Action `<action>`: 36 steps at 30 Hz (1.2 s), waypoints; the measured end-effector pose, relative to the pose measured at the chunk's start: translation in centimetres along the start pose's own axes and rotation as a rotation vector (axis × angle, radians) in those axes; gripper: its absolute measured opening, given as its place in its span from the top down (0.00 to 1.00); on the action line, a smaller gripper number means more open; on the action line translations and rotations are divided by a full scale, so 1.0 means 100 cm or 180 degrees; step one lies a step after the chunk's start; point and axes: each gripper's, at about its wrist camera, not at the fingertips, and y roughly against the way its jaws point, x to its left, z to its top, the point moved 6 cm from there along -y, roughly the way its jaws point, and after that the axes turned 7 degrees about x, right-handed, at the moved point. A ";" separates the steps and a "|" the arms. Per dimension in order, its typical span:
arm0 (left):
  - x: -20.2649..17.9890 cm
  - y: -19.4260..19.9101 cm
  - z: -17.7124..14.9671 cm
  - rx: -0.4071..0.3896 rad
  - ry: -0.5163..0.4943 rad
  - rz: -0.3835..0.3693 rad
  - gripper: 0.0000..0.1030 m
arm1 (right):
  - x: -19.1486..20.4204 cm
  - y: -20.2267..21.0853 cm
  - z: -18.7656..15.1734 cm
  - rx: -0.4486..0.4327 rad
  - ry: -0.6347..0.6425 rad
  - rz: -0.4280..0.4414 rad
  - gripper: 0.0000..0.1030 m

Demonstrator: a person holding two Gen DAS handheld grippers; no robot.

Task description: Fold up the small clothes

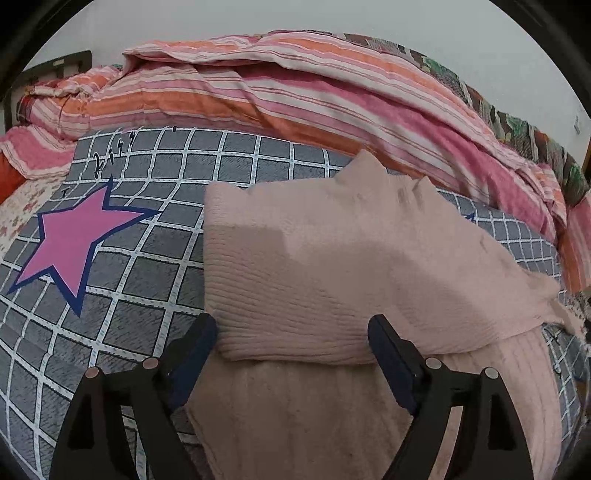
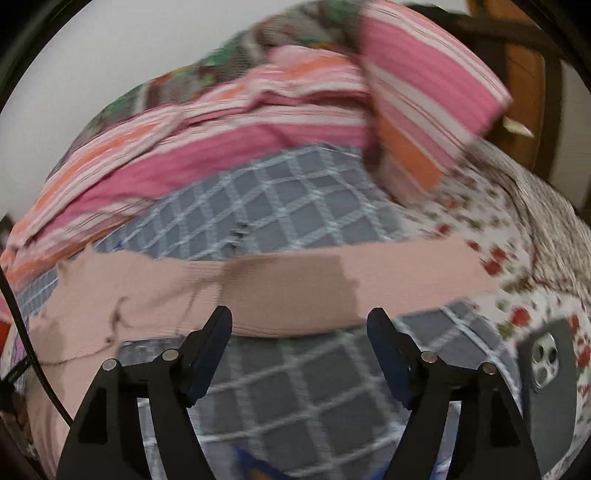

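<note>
a: on the grey checked bedspread (image 1: 155, 236), the pink knit sweater (image 1: 314, 266) lies partly folded.
b: both claws?
a: left gripper (image 1: 291, 328) gapes wide over its fold, gripping nothing; right gripper (image 2: 299, 321) spread too, empty.

Premises: home bedroom. Bed (image 1: 155, 280) made up with grey grid sheet, pink star print (image 1: 70, 240). Striped pink-orange quilt (image 1: 295, 96) heaped along plain white wall (image 1: 332, 14). Floral sheet (image 2: 517, 266) at bed edge. Dark headboard (image 1: 55, 70) at far corner. Phone (image 2: 550, 373) lying on bedding. Wooden furniture (image 2: 524, 81) behind.
</note>
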 end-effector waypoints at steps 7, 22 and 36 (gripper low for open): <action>0.004 0.000 0.000 -0.0019 0.0087 -0.0133 0.17 | -0.036 -0.035 -0.004 0.0284 -0.0244 0.0193 0.27; 0.008 0.000 0.000 -0.0051 0.0188 -0.0314 0.14 | -0.057 -0.061 0.032 0.0098 -0.0535 -0.0149 0.90; 0.031 0.037 -0.002 -0.0310 0.0235 -0.0395 0.14 | 0.051 0.048 0.045 -0.1125 0.0270 -0.0321 0.95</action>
